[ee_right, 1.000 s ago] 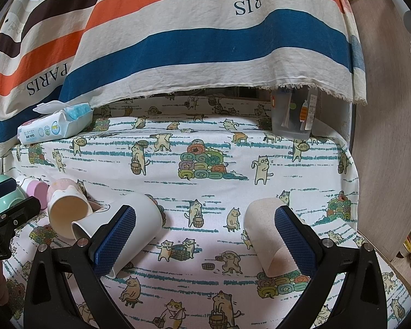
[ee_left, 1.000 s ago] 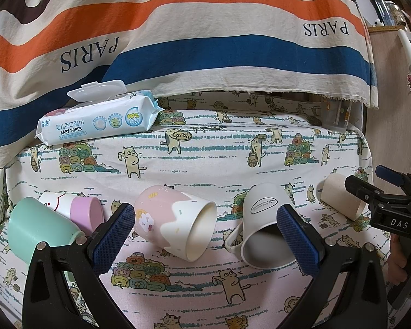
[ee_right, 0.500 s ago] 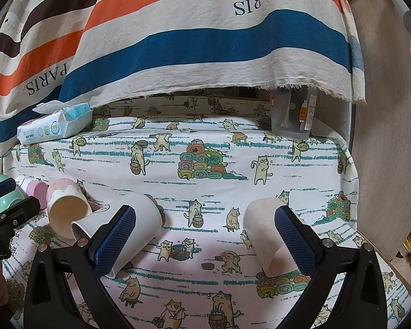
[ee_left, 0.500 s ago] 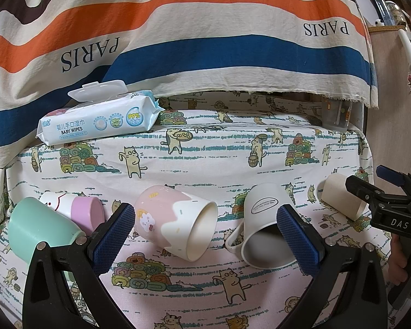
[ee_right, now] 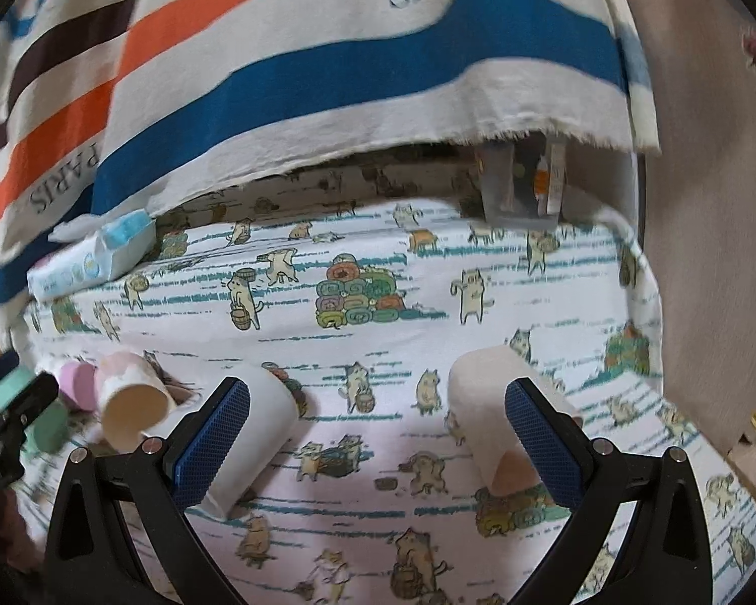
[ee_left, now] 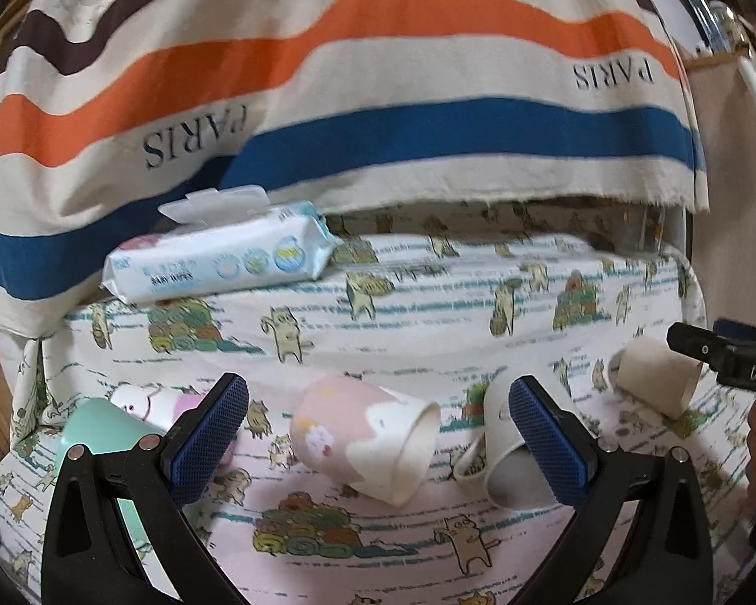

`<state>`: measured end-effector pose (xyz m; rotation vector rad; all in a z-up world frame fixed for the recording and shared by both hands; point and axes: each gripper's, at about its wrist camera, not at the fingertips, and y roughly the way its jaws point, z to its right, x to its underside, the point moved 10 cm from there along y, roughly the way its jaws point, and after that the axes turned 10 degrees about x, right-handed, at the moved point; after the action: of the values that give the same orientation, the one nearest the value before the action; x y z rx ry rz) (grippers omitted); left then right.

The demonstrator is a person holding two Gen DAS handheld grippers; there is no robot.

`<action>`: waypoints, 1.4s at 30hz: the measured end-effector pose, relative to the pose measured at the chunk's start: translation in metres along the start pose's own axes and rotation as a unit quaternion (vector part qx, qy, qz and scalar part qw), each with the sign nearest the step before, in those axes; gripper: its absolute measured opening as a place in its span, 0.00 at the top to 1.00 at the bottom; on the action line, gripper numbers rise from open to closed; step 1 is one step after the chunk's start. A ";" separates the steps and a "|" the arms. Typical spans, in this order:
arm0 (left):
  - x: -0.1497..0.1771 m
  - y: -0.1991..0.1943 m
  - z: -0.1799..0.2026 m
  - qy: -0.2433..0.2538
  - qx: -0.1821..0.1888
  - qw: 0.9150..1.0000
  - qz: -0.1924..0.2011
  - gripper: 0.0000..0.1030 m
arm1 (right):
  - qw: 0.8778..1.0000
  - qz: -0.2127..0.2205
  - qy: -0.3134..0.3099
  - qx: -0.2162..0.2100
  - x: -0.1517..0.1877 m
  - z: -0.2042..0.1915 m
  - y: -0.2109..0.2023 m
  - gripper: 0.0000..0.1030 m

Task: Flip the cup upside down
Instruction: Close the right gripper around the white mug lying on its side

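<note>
Several cups lie on their sides on the cat-print cloth. In the left wrist view a pink-and-cream cup point(ee_left: 363, 438) lies between my open left gripper's point(ee_left: 378, 438) blue pads. A white mug point(ee_left: 504, 448) lies by the right pad. A mint cup point(ee_left: 101, 438), a pale lilac cup point(ee_left: 176, 406) and a beige cup point(ee_left: 655, 378) lie further out. My right gripper point(ee_right: 375, 441) is open and empty. The white mug point(ee_right: 257, 433) lies by its left pad and the beige cup point(ee_right: 499, 418) by its right pad.
A pack of baby wipes point(ee_left: 216, 257) lies at the back left. A striped PARIS cloth point(ee_left: 358, 80) hangs over the back. A clear plastic box point(ee_right: 521, 186) stands at the back right, by a brown wall point(ee_right: 705, 201).
Both grippers have tilted and moved forward, so the cups sit lower in both views. The frames now are motion-blurred. No cup has moved.
</note>
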<state>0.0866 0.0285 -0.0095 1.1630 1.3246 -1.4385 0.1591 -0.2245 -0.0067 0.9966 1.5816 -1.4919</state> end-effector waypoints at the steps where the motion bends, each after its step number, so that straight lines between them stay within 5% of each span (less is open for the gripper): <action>1: -0.003 -0.001 -0.002 -0.003 0.001 1.000 0.002 0.00 | 1.000 -0.006 0.006 -0.005 -0.004 -0.002 -0.002 0.01; 8: -0.017 -0.009 -0.008 -0.023 0.016 1.000 0.010 0.00 | 0.996 -0.082 0.008 -0.037 -0.013 -0.039 0.002 0.01; 12: -0.019 -0.007 -0.017 -0.034 0.009 0.999 0.007 0.00 | 0.979 -0.195 0.014 -0.060 0.012 -0.075 0.035 0.01; 21: 0.012 0.023 -0.045 -0.101 0.001 0.992 -0.074 0.00 | 0.947 -0.319 0.019 -0.035 0.069 -0.114 0.108 0.02; 27: 0.011 0.020 -0.044 -0.100 0.002 0.993 -0.070 0.00 | 0.938 -0.345 0.008 -0.041 0.092 -0.129 0.128 0.05; 34: 0.008 0.021 -0.041 -0.094 0.002 0.993 -0.068 0.00 | 0.928 -0.367 0.013 -0.056 0.112 -0.139 0.124 0.19; 42: 0.000 0.012 -0.037 -0.102 0.019 0.993 -0.055 0.00 | 0.931 -0.349 -0.029 -0.100 0.115 -0.129 0.072 0.22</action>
<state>0.1014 0.0646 -0.0129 0.9505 1.2385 -1.6214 0.1741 -0.0878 -0.1341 0.2597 2.1189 -1.7314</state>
